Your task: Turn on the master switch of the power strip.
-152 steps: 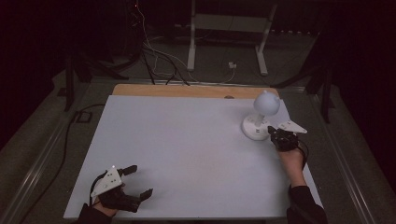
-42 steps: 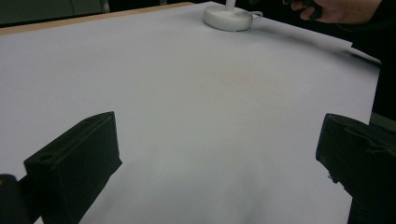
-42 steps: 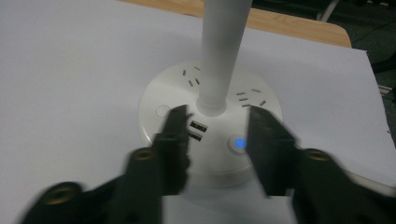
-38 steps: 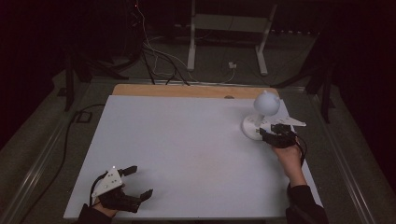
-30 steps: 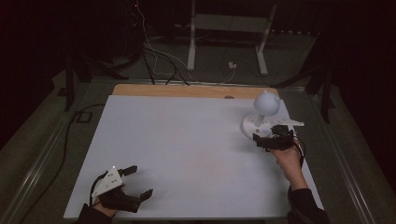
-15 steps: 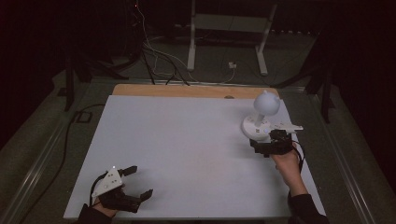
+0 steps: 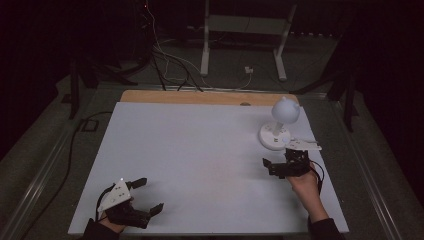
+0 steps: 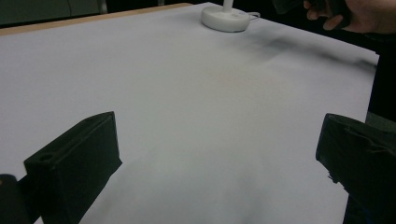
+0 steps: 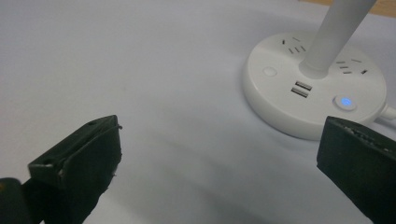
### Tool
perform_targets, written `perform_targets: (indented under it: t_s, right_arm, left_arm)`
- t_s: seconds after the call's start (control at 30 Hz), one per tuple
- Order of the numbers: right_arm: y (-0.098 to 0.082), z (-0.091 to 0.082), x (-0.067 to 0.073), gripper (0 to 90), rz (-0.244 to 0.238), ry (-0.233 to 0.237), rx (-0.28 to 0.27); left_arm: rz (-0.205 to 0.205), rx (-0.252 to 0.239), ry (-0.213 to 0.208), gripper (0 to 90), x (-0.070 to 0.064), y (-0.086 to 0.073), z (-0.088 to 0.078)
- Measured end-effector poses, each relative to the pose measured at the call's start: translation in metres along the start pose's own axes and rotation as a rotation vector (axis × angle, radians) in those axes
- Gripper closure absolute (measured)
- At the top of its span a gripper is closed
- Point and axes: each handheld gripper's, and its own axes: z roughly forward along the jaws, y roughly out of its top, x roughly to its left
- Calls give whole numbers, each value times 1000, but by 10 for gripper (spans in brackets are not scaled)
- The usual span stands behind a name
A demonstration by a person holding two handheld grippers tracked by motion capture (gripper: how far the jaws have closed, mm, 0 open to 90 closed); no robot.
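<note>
The right gripper [image 7: 278,161] has been drawing back from the white lamp [image 7: 278,125] toward the person and is now hovering just in front of its round base, jaws spread wide and holding nothing. The lamp is standing at the table's [image 7: 200,150] far right. The left gripper [image 7: 146,195] is resting at the near left corner, jaws likewise spread apart and gripping nothing.

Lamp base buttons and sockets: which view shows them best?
Right gripper view. The lamp base sits close, showing the lit blue button, two USB ports and outlet slots. The high view gives the whole lamp without base detail; the left gripper view shows the base far off, at the top edge.
</note>
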Motion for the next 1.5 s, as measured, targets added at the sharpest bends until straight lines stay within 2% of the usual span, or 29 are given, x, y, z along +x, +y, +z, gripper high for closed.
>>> perform_targets:
  t_s: [0.13,0.63,0.77,0.97,1.17,1.27,1.5]
  right_arm:
    - [-9,-4,5,0,-2,11,-17]
    - [-40,-12,24,0,-94,15,26]
    - [-50,-15,25,0,-93,9,33]
    - [-67,-21,28,0,-122,0,41]
    - [-80,-31,27,0,-137,-13,8]
    - [-86,-35,28,0,-160,-26,16]
    - [-92,-41,22,0,-151,-38,13]
  left_arm:
    - [1,-1,-1,2,0,0,0]
    - [8,1,-5,2,-1,0,0]
    - [14,6,-5,2,-2,0,1]
    - [13,7,-4,2,-3,0,1]
    - [17,6,-2,2,-3,1,1]
    - [15,6,1,2,-3,1,1]
    - [14,9,2,2,-2,0,2]
